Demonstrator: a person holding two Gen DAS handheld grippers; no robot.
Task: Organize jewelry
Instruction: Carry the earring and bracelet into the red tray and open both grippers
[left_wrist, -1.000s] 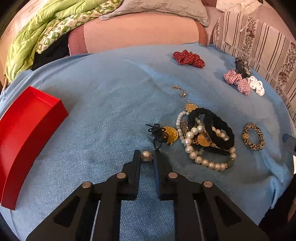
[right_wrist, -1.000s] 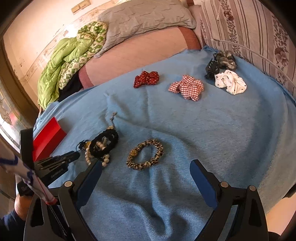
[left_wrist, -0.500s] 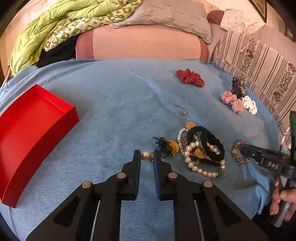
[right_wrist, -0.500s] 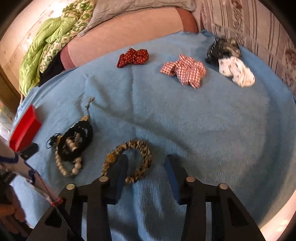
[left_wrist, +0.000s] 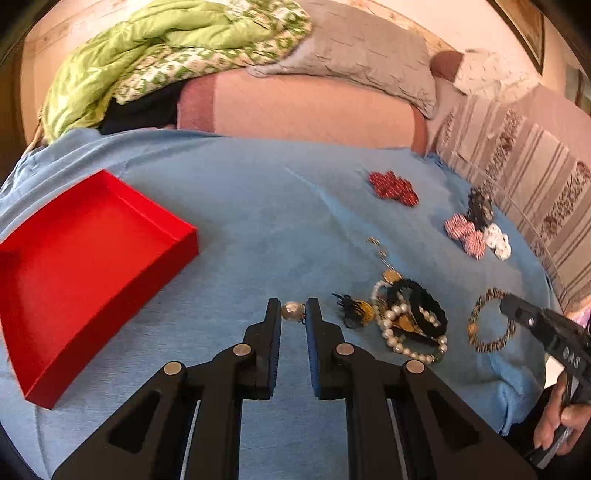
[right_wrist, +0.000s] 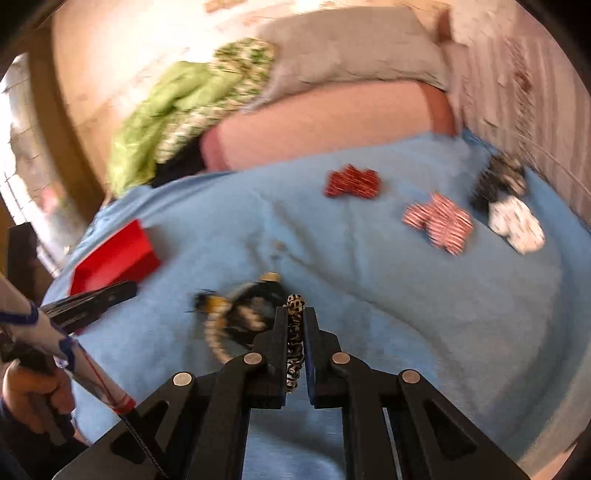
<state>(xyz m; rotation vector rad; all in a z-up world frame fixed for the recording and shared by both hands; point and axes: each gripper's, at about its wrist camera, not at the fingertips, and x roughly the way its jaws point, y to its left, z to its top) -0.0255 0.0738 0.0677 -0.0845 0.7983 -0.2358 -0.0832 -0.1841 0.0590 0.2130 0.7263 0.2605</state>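
My left gripper (left_wrist: 292, 312) is shut on a single pearl piece (left_wrist: 291, 311) and holds it above the blue blanket (left_wrist: 258, 221). A red open box (left_wrist: 92, 266) lies to its left. My right gripper (right_wrist: 295, 314) is closing its jaws on a leopard-print bracelet (right_wrist: 294, 332), which stands edge-on between the pads. In the left wrist view that bracelet (left_wrist: 489, 325) shows as a ring at the right gripper's tip (left_wrist: 511, 306). A tangled pile of pearl strands, black bands and gold pieces (left_wrist: 410, 317) lies between the two grippers.
Scrunchies lie further back on the blanket: a red dotted one (left_wrist: 393, 188), a checked one (left_wrist: 465, 234), a white one (left_wrist: 498, 242) and a dark one (left_wrist: 480, 206). Pillows and a green quilt (left_wrist: 166, 55) are piled behind. A striped cushion (left_wrist: 535, 173) borders the right.
The right gripper went from wide open to closed around the leopard bracelet. The left gripper rose with the pearl, bringing more of the red box into its view.
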